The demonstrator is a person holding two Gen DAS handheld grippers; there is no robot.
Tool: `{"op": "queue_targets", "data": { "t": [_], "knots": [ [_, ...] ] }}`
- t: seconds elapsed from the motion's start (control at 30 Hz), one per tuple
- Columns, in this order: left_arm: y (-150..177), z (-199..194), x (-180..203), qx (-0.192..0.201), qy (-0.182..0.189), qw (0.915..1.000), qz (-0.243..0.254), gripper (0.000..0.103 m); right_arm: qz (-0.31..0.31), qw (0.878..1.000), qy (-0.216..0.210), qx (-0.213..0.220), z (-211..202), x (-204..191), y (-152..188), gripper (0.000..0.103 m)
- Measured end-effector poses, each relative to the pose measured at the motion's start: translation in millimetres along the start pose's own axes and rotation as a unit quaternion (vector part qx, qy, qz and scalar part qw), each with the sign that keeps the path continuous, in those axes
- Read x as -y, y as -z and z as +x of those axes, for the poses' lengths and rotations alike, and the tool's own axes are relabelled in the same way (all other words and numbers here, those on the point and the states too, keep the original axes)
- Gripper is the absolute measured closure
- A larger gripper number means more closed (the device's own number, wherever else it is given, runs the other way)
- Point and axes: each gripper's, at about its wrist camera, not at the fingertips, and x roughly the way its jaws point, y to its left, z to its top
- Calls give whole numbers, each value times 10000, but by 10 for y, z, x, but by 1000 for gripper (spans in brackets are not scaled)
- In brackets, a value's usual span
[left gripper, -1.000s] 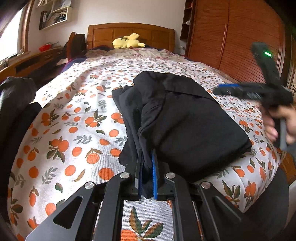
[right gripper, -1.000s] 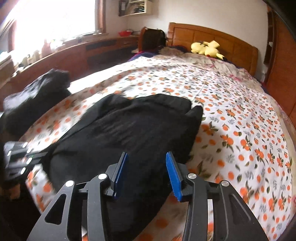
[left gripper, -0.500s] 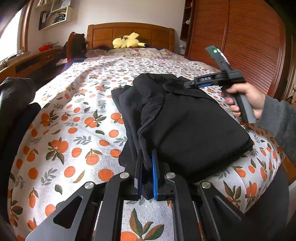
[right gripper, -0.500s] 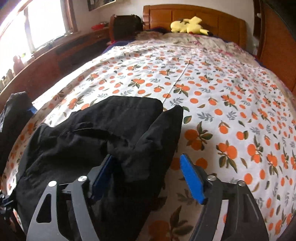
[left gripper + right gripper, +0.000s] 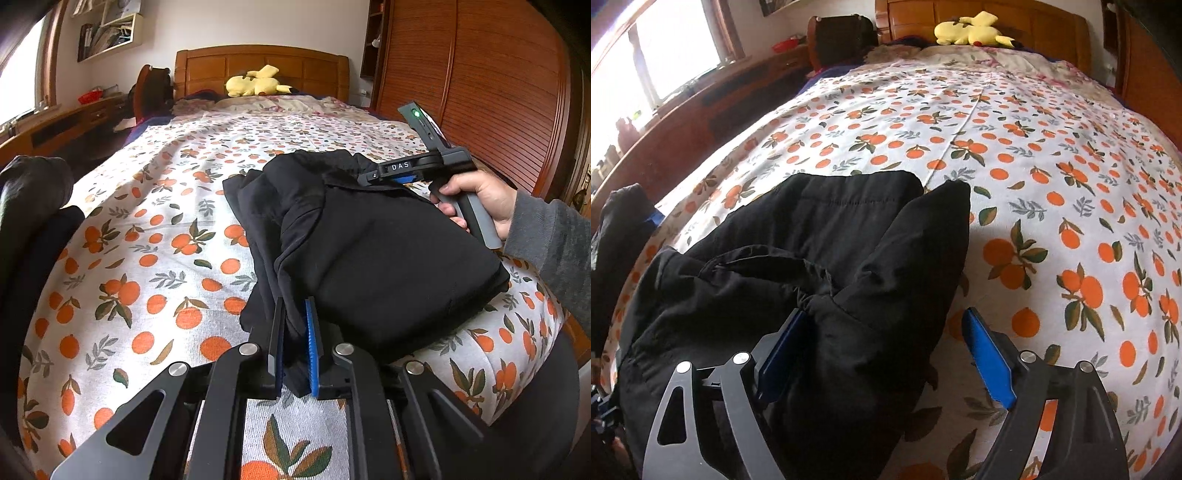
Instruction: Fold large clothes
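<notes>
**Black garment half-folded near the foot of the bed, second grip being set**

The black garment is seen lying in a thick folded bundle on the orange-patterned bedspread, close to the near edge of the bed. One near corner of it is clamped between the left tongs, whose blue pads are nearly together with cloth pinched between them. The right tongs are held apart over the opposite end of the bundle; their jaws have just been opening, and a bunched fold lies between them, against the left-hand pad, without being pressed from both sides. In the left wrist view the right hand is seen gripping the handle beside the garment's far edge.

The step in hand is judged to be the taking of a second hold. It would be done well if all layers of the fold were gathered deep between the pads before closing, so that no inner layer slips. The left hold should be kept firm and level with the right.

A yellow plush toy lies by the headboard, well apart.
</notes>
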Motion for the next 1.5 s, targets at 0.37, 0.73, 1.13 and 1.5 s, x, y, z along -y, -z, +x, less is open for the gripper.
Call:
{"op": "queue_targets", "data": {
  "t": [0.37,0.73,1.13,1.5],
  "knots": [
    [200,-369,-135,123,-314,9989,-331,49,-110,9999,-104,7,42,-7,5,22],
    [255,6,21,-349,101,9988,-320,51,59,9993,-367,-18,63,24,33,30],
    [121,-71,52,-186,253,9988,-364,95,-325,9987,-252,315,-334,-247,-41,80],
    [-292,-997,-641,793,-288,9944,-643,96,-739,9899,-553,1076,-1018,-1294,-599,82]
  ]
}}
